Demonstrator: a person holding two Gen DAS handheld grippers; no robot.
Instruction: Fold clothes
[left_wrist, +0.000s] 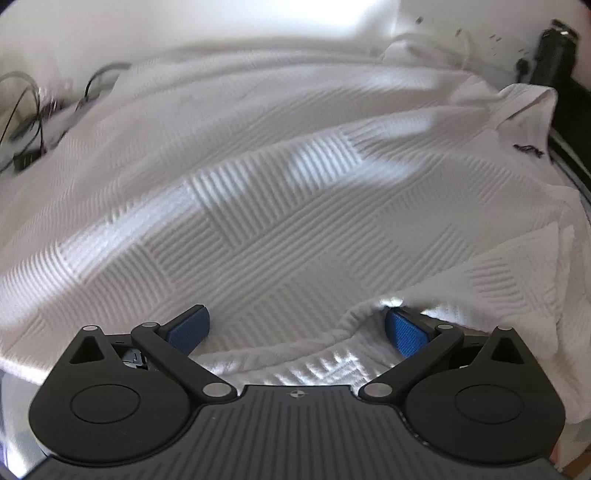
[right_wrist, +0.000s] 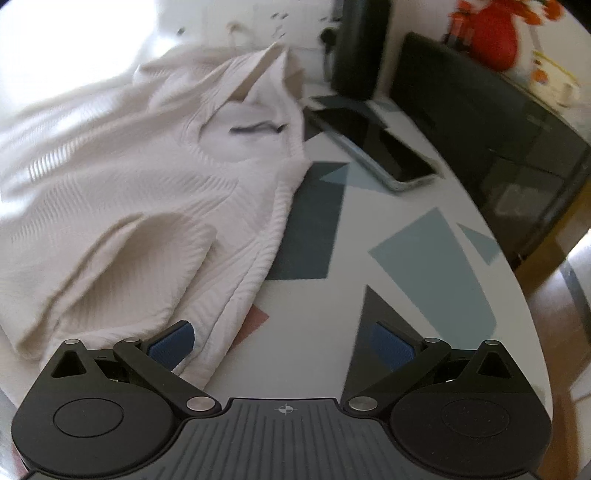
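A white ribbed-knit garment (left_wrist: 280, 192) fills the left wrist view, spread over the table with its collar (left_wrist: 524, 110) at the far right. My left gripper (left_wrist: 295, 334) is open low over the near hem; a fold of cloth drapes over its right blue pad (left_wrist: 404, 332) and bunches between the jaws. In the right wrist view the same garment (right_wrist: 122, 192) lies on the left, collar and dark label (right_wrist: 255, 129) toward the back, a sleeve (right_wrist: 140, 266) folded in. My right gripper (right_wrist: 282, 349) is open at the garment's near right edge, left pad (right_wrist: 171, 349) on the cloth.
The table (right_wrist: 406, 266) is white with grey, teal and pink shapes. A phone (right_wrist: 373, 147) lies behind the garment's right edge. A dark chair (right_wrist: 480, 122) stands past the rounded table edge. Cables (left_wrist: 29, 110) lie at the far left.
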